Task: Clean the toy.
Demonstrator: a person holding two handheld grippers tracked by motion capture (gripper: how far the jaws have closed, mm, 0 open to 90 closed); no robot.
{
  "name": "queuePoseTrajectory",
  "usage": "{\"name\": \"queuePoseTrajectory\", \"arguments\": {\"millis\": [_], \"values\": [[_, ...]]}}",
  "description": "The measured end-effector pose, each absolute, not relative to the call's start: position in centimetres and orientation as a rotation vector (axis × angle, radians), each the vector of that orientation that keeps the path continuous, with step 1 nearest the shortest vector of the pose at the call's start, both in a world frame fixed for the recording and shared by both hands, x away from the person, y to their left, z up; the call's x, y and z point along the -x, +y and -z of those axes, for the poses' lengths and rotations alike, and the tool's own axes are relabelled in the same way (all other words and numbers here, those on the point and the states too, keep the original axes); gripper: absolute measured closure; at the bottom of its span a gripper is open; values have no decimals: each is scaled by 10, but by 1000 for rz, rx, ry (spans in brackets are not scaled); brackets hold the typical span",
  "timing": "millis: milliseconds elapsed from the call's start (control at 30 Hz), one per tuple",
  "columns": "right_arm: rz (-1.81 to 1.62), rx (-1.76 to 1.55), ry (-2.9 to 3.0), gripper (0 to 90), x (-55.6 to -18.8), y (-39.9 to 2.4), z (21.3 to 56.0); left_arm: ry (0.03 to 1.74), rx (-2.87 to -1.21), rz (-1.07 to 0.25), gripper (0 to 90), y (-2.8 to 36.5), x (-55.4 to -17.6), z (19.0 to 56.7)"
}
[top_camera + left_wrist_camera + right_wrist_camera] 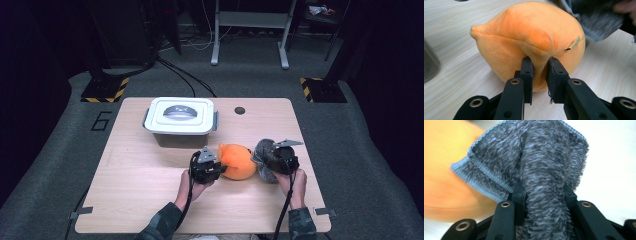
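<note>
1. The round orange plush toy (529, 42) is resting on the table (150, 200), near its middle. The left hand-held gripper (539, 72) is pinching only a small fold of its fabric; that fold may be slipping free under any pull.
2. The fuzzy grey microfibre cloth (536, 170) is touching the toy's right side. The right hand-held gripper (544, 195) is clamping a bunched fold of it; the hanging remainder may be dragging or snagging.
3. The lidded white plastic container (180, 120) is sitting just behind, risking a knock.
</note>
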State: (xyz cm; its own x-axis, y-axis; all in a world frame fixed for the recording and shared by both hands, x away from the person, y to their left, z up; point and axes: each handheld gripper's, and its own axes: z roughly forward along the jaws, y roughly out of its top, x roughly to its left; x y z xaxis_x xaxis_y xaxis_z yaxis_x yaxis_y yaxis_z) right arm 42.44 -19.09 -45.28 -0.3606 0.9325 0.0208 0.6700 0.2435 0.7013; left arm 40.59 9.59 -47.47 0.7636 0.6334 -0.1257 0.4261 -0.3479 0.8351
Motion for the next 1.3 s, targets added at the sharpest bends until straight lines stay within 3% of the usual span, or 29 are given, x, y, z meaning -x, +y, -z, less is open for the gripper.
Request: {"name": "queuePoseTrajectory", "arguments": {"millis": [167,367,600,867,933,1167,1300], "values": [[-982,-1317,2132,650,-410,-173,422,796,-2001,-282,752,96,-406,474],[-955,-1277,2241,654,-416,-143,430,797,-1997,-286,727,97,-406,475],[-963,-1302,2240,656,-426,-143,435,814,-2013,-305,535,99,-405,476],[-956,-1310,2238,655,-434,-143,436,770,-2075,-383,450,90,-402,480],[-955,-1298,2243,656,-436,-144,436,762,-2082,-411,474,87,-401,482],[-971,-1322,2229,654,-433,-146,437,750,-2071,-458,759,83,-400,484],[-1000,-1318,2210,652,-431,-150,434,752,-2063,-446,809,84,-401,482]]}}
